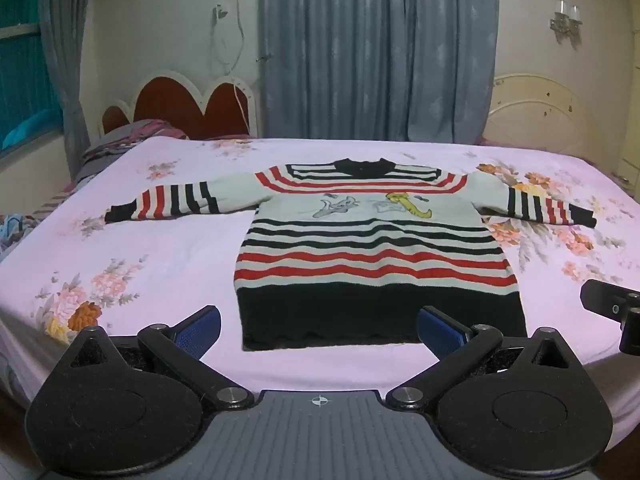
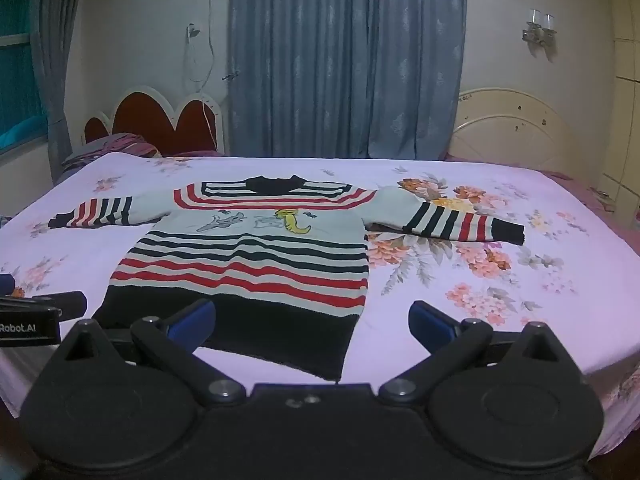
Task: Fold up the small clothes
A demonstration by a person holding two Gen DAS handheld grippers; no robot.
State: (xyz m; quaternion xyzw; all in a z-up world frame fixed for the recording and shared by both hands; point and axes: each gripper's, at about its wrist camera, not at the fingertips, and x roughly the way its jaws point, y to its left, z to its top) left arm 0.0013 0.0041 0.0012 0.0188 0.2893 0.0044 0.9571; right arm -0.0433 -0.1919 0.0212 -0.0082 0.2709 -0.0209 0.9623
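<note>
Both claws wide apart before the flat sweater

I hold the left claw [image 1: 319,330] and the right claw [image 2: 310,322] empty near the black hem; the striped sweater [image 1: 360,240] lies spread on the bed [image 1: 160,248], sleeves out, I think ready for the first fold.

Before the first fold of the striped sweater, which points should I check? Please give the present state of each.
1. Red, black and white striped knit sweater lies flat, front up: ok.
2. Both sleeves spread outward: ok.
3. Black hem faces the tongs: ok.
4. Left tongs open, holding nothing: ok.
5. Right tongs open, holding nothing: ok.
6. Pink floral bedsheet smooth under the sweater: cannot tell.
</note>
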